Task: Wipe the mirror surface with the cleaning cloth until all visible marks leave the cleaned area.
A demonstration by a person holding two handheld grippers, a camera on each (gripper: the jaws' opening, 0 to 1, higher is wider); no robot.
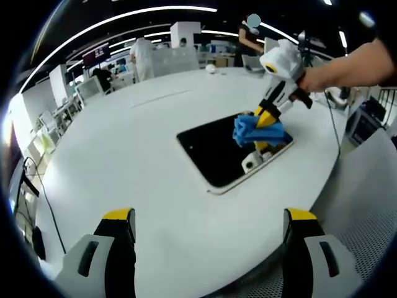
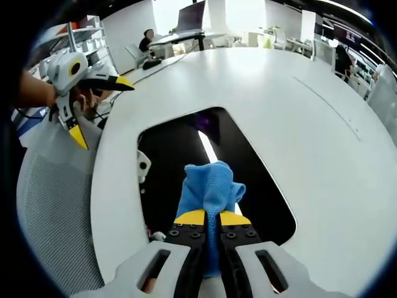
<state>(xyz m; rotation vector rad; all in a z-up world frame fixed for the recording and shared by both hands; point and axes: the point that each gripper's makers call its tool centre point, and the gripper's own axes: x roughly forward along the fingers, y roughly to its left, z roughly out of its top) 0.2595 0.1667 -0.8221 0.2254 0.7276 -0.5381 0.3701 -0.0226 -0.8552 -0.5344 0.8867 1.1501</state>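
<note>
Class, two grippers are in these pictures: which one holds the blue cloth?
The right gripper, shut on the cloth over the mirror. The left gripper is open, holding nothing.

the left tongs (image 1: 208, 226) hang with jaws spread wide above the near edge of the white table (image 1: 124, 136). farther off, the right tongs (image 1: 265, 121) press a blue cloth (image 1: 255, 131) onto the dark mirror (image 1: 214, 149), gripping it.

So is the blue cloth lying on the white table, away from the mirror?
No, the blue cloth is pinched in the right gripper and sits on the dark mirror, not on the white table.
</note>
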